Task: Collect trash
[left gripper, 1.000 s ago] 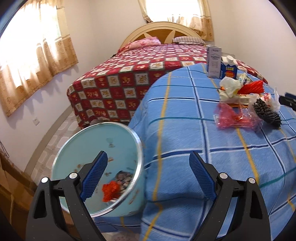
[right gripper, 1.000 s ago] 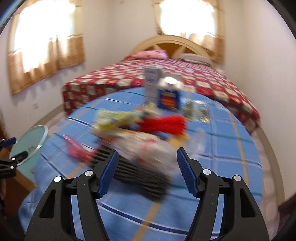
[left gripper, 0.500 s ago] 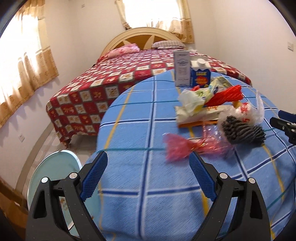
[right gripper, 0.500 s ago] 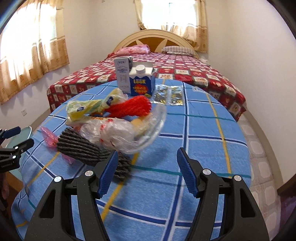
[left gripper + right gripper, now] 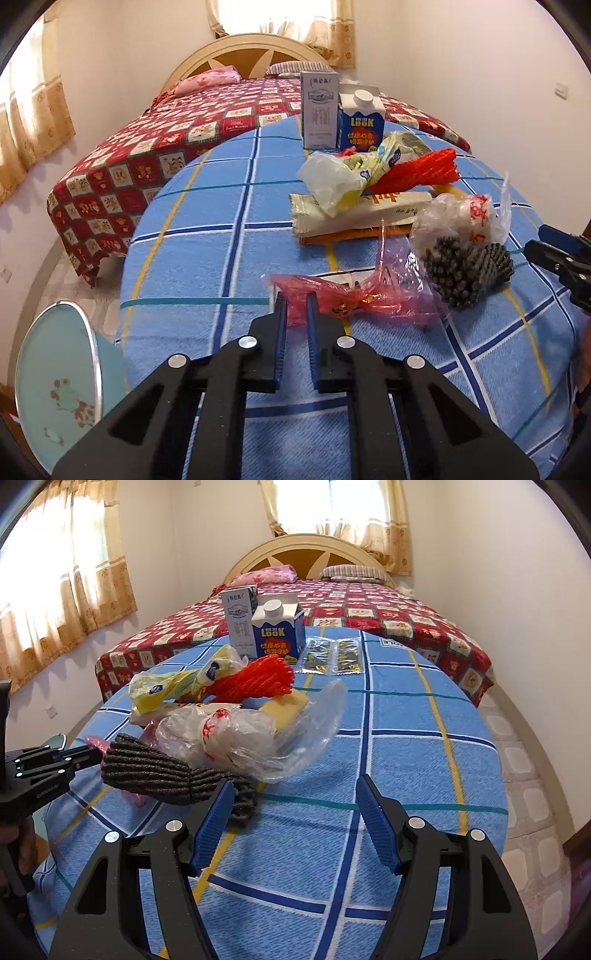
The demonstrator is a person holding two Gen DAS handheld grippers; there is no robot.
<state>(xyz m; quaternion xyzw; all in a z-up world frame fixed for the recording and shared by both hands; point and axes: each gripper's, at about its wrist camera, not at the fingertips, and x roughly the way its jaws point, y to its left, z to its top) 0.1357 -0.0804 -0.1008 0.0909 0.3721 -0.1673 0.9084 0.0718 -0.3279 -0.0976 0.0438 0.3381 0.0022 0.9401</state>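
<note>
- We're pinching the near end of the red plastic bag with the left gripper. Its jaws have just been closing and are now nearly together, with the thin film caught between the blue pads.
- That bag is lying on the blue checked tablecloth, its far end trailing toward the dark grey mesh bundle beside it.
- We're holding the right gripper over bare cloth with its jaws spread wide and nothing between them. Its left pad is sitting right by the end of the grey bundle; can't tell if they're touching.
- The rest of the trash is piling up mid-table: a clear plastic bag with red print on the grey bundle, a red foam net, a yellow wrapper and a long cream wrapper.
- Two cartons are standing upright at the far edge, a white one and a blue one, just beside each other.
- The pale blue bin is sitting on the floor just off the table's left edge.
</note>
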